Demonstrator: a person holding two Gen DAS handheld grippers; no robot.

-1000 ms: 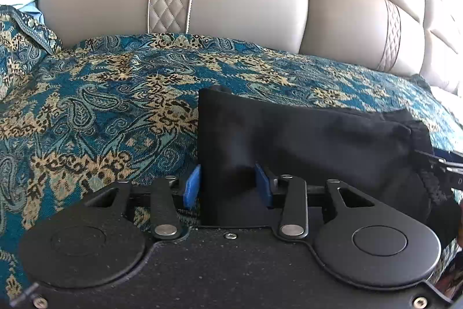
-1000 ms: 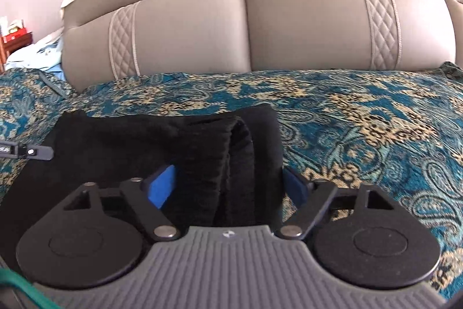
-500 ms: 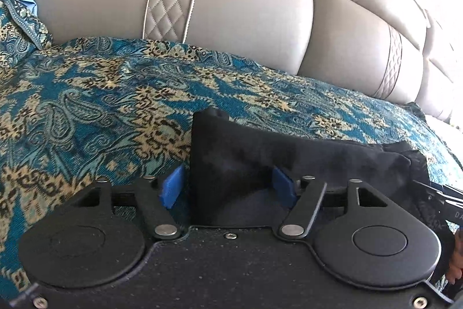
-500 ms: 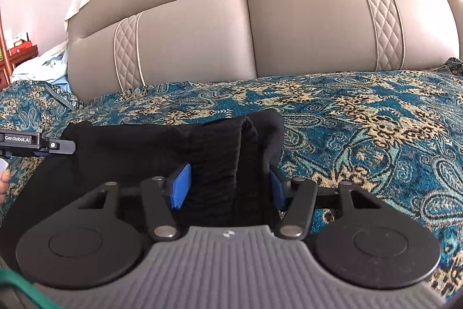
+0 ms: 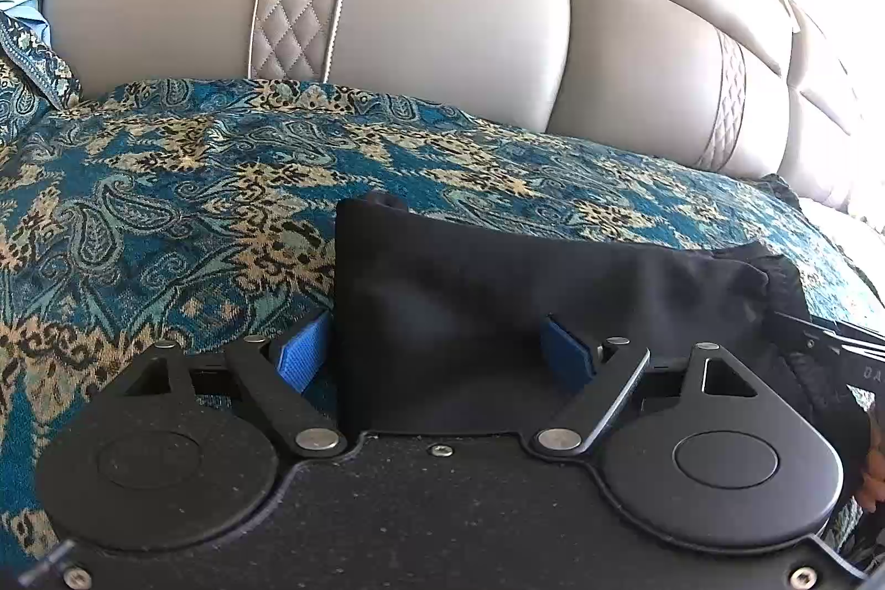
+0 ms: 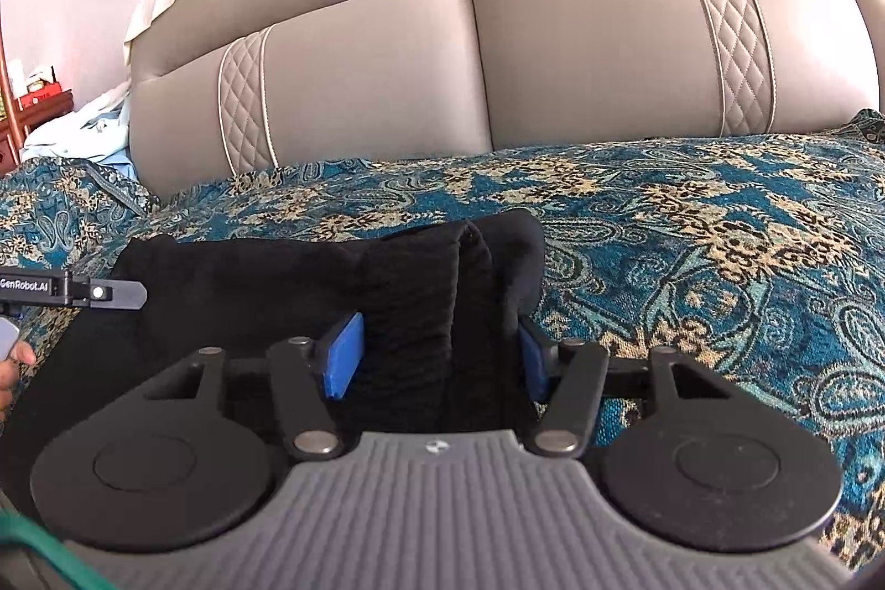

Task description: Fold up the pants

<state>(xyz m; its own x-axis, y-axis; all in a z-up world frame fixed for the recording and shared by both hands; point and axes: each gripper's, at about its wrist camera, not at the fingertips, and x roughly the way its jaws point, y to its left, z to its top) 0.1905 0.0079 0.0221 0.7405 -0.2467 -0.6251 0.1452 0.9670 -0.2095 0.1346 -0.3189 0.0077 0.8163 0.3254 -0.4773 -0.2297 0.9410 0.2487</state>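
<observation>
The black pants [image 5: 553, 291] lie folded into a low bundle on the patterned blue bedspread [image 5: 166, 203]. My left gripper [image 5: 437, 358] is open, its blue pads astride the bundle's left end. In the right wrist view the pants [image 6: 249, 280] show their ribbed waistband end [image 6: 420, 313]. My right gripper [image 6: 437, 363] is open, with the waistband between its pads [image 6: 343, 358]. The other gripper's tip shows at the left edge of the right wrist view [image 6: 83, 292].
A padded beige headboard [image 5: 442, 9] rises behind the bedspread [image 6: 719, 225]. Light blue cloth [image 6: 83, 136] and a wooden stand [image 6: 11, 53] sit at the far left. A green cord [image 6: 33, 546] crosses the lower left corner.
My left gripper's jaws have opened wider around the pants' left end. My right gripper's jaws have narrowed around the waistband. The bundle has stayed in place.
</observation>
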